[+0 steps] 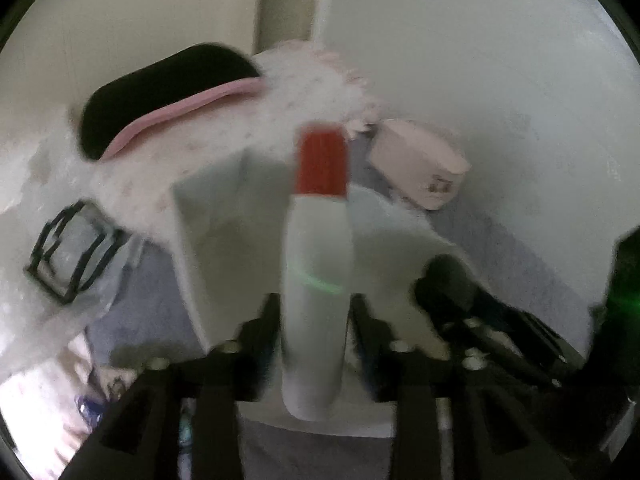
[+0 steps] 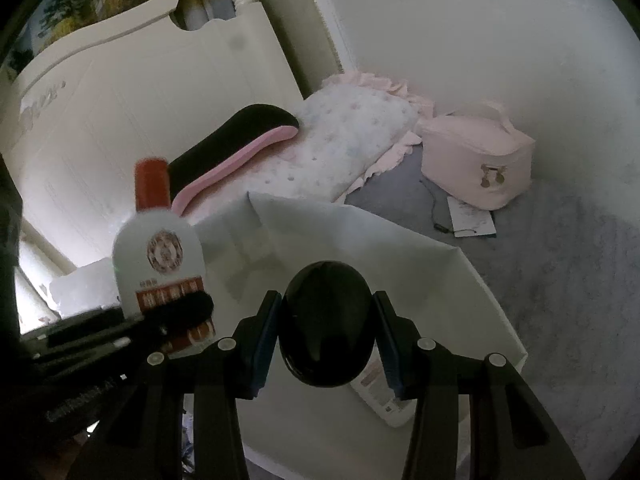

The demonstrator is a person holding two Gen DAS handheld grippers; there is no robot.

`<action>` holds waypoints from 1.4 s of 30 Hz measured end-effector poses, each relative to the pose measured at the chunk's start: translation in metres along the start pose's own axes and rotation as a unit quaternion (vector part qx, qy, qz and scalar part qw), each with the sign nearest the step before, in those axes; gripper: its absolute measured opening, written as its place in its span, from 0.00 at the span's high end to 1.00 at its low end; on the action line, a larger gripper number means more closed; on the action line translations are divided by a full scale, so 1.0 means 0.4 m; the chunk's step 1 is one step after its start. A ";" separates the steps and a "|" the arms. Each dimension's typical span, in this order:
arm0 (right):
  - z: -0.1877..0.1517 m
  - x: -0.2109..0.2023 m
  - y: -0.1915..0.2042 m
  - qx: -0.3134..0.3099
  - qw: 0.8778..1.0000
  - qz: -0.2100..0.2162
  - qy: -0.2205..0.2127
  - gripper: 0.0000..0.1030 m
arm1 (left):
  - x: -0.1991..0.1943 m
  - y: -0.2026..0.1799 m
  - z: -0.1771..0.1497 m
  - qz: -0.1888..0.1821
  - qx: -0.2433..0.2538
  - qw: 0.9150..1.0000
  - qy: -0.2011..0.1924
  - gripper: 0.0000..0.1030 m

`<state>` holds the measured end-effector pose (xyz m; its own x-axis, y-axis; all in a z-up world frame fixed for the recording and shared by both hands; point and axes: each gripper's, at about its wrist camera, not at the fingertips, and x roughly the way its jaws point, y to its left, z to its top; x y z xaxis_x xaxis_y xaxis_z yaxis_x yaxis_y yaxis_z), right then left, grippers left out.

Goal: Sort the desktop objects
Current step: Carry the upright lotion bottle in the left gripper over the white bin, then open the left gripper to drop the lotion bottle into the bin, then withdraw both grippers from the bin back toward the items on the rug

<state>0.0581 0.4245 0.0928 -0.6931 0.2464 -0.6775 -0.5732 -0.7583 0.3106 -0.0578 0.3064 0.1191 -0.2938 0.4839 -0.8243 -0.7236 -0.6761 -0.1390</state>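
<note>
**Two grippers, each holding an item over the white box**

Both grippers grip something. The right gripper is closed on a glossy black egg-shaped object above the white box, where a white tube lies. The left gripper clamps a white bottle with a red cap, upright. Beyond sit a pillow and a pink bag.

Bottle left of egg-shaped object, both above box
</note>
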 end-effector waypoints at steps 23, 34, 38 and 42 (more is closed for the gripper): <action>0.007 -0.036 0.010 0.009 0.999 -0.014 -0.037 0.26 | -0.074 0.073 -0.037 -0.009 -0.027 0.998 -0.057 0.22; -0.020 -0.090 0.157 -0.075 0.989 0.094 -0.084 0.26 | -0.181 0.165 -0.189 0.079 -0.003 0.995 -0.064 0.22; -0.045 -0.089 0.224 -0.120 0.982 0.129 -0.073 0.26 | -0.220 0.239 -0.258 0.096 -0.048 0.992 -0.068 0.22; -0.077 -0.084 0.265 -0.137 0.975 0.164 -0.057 0.26 | -0.237 0.328 -0.347 0.129 -0.094 0.985 -0.067 0.22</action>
<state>0.0341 0.3174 0.1279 -0.8723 0.0173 -0.4887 -0.1850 -0.9367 0.2971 -0.0382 0.0944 0.1028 -0.5417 0.3429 -0.7674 -0.4898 -0.8708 -0.0434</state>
